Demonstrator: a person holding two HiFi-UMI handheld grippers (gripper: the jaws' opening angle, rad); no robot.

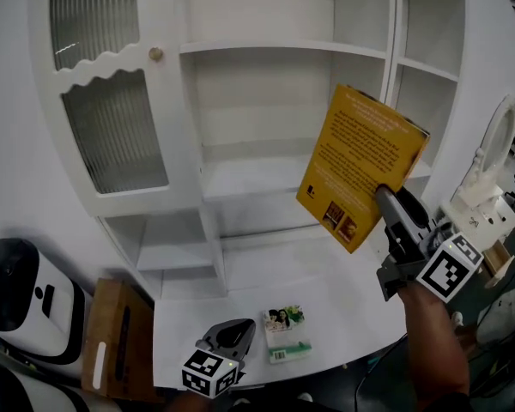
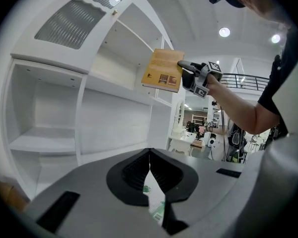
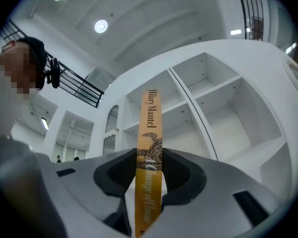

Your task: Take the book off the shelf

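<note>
I have the yellow paperback book (image 1: 360, 166) in the right gripper (image 1: 384, 197). Its fingers (image 3: 114, 175) are clamped on the two covers at the spine edge, and the spine runs straight up between them in the right gripper view. In the head view the grip sits on the lower half of that edge. Most of the book's long axis therefore stands above and past the fingers, tilted, with the top corner leaning towards the white shelf unit (image 1: 283, 50).

From the left gripper view I judge the book is in open air, out in front of the shelves and touching none of them. The move ahead turns on that overhang. The free top end is the part nearest the shelf edges, so I would draw it towards me before lowering it.

The left gripper (image 1: 232, 337) is low over the white tabletop (image 1: 343, 307), well apart from the book. Its fingers are closed on nothing, and a small green-and-white packet (image 1: 285, 329) lies just beyond them.
</note>
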